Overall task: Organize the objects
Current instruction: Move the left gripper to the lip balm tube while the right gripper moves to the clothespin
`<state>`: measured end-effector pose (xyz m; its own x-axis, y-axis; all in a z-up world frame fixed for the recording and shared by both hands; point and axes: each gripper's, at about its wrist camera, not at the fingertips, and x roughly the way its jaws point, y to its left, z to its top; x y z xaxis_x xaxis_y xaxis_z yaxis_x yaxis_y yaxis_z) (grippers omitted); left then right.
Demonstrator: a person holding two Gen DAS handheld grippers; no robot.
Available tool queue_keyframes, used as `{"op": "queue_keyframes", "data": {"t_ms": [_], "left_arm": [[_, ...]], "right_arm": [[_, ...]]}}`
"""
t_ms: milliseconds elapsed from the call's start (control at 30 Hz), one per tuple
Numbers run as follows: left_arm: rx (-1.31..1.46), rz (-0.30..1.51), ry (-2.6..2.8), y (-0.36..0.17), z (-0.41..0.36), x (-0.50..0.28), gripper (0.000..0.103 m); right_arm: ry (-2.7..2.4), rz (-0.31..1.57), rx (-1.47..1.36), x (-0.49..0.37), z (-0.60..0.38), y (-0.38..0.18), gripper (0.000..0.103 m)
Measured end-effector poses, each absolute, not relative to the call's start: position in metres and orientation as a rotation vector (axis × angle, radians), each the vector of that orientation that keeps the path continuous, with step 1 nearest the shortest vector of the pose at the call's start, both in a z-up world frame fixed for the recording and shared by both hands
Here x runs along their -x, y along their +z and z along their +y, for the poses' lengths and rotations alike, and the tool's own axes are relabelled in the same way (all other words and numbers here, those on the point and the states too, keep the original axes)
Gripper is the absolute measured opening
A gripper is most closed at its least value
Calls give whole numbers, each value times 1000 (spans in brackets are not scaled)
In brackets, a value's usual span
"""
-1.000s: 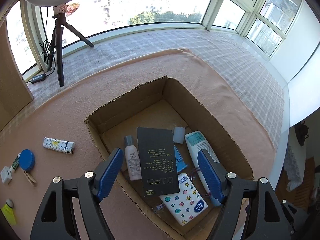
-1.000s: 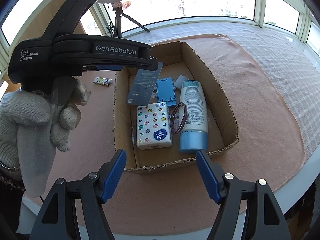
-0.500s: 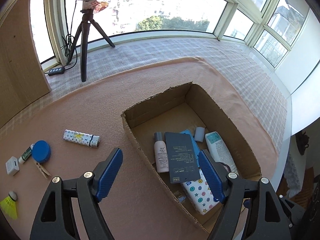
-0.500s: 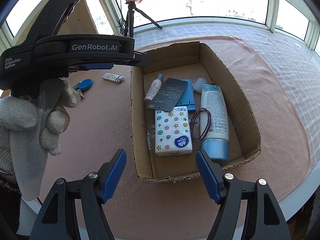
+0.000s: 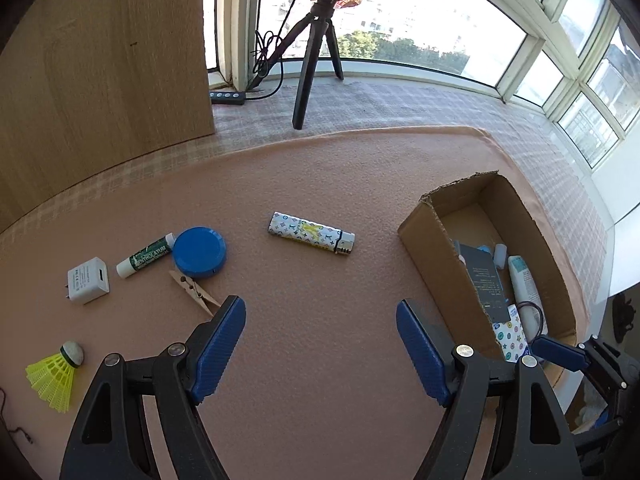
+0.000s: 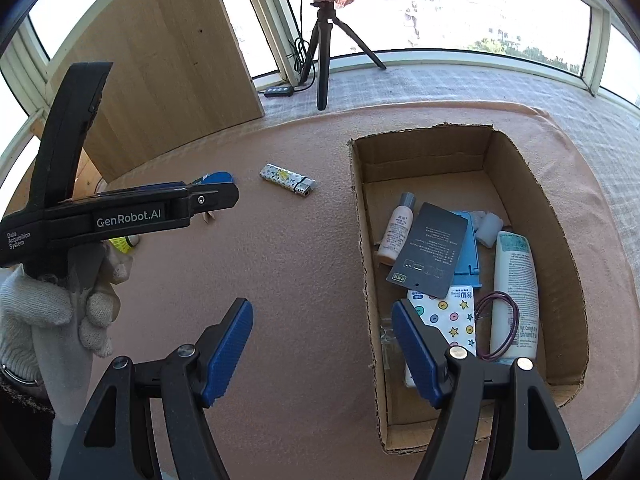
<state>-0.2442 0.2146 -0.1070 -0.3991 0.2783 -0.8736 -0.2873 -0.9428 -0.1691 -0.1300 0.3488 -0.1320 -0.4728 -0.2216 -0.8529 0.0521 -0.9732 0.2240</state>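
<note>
A: Since the left claw (image 5: 320,344) was over the open brown cardboard box (image 5: 430,236) a moment ago, what is different now?

B: It has swung away from the box, toward the left side of the bench (image 5: 340,168) with the pink cloth. Its blue pads stand apart and nothing is between them. The flat black card with small print (image 6: 430,250), which was between its pads over the box, now lies inside, across the small beige bottle (image 6: 396,232) and the blue plastic stand (image 6: 466,248).

A: So that piece is done?

B: I think yes. The box also holds the white tissue pack with coloured stars (image 6: 452,312) and the white-and-blue tube (image 6: 514,292).

A: And the right claw (image 6: 322,344)?

B: It has also shifted to the left. It hangs over the near left wall of the box, pads apart, holding nothing.

A: What remains outside?

B: The white patterned lighter (image 5: 312,238) lies on the cloth, about midway between the box and the other loose things. Further left are the round blue lid (image 5: 199,253), the green-and-white lip balm stick (image 5: 146,256), the wooden clothespin (image 5: 194,292) and the white charger plug (image 5: 87,280). The yellow shuttlecock (image 5: 54,376) is near the left front edge.

A: Which comes next?

B: Probably the lighter or the clothespin; the left claw points between them, so I cannot say which.
</note>
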Motion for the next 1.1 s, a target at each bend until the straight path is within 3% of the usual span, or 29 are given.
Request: {"op": "queue_keyframes", "data": {"t_ms": [333, 533, 667, 833, 1100], "left_arm": [[1578, -126, 2479, -123, 116, 283, 79], [1630, -207, 2492, -137, 81, 323, 63], [1665, -286, 2469, -152, 71, 345, 52], [1706, -315, 2455, -172, 65, 364, 41], [1725, -322, 2417, -194, 69, 373, 30]], "right_arm": [[-2473, -283, -1494, 203, 311, -135, 68], [-2380, -419, -1549, 254, 292, -158, 68], [-2364, -413, -1588, 286, 275, -173, 52], [-2287, -487, -1661, 325, 258, -196, 40], [-2228, -488, -1732, 367, 228, -224, 32]]}}
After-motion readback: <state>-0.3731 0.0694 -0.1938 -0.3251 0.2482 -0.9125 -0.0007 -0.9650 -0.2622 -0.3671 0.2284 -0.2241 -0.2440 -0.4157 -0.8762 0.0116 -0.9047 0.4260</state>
